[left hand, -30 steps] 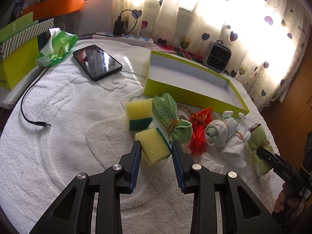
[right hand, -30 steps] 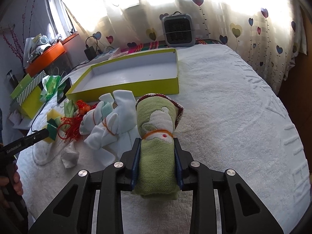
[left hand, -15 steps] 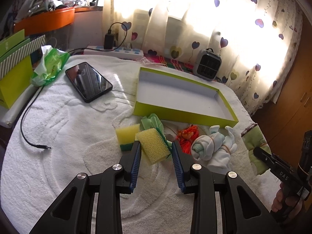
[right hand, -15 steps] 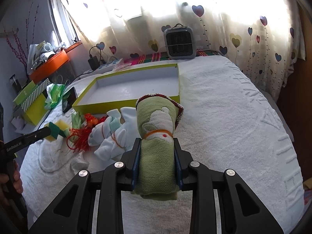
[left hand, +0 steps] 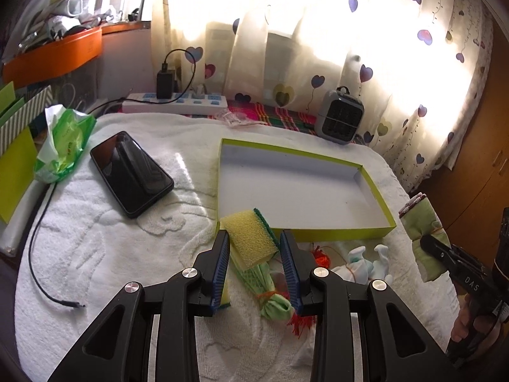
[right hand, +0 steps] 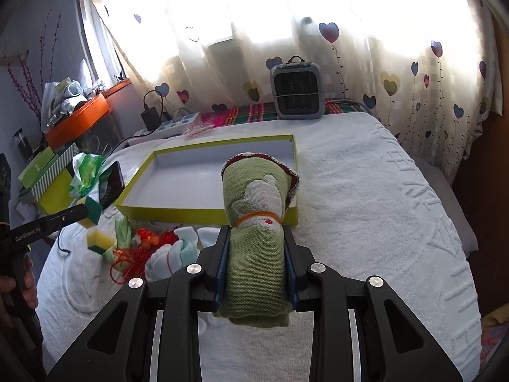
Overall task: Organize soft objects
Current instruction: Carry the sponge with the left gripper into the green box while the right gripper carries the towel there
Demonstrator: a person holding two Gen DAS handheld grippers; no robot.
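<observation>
My left gripper is shut on a yellow sponge with a green scrub side and holds it above the table, just before the near wall of the green-edged tray. My right gripper is shut on a rolled green towel bound with an orange band, held up in front of the tray. On the white table towel lie a second sponge, a green cloth bundle, red tassels and white socks.
A black phone, a green tissue pack and a loose cable lie at the left. A power strip and a small grey heater stand at the back. Green boxes sit at the far left.
My left gripper has closed on the sponge and lifted it up and toward the tray. My right gripper has raised the green towel roll higher off the table.
</observation>
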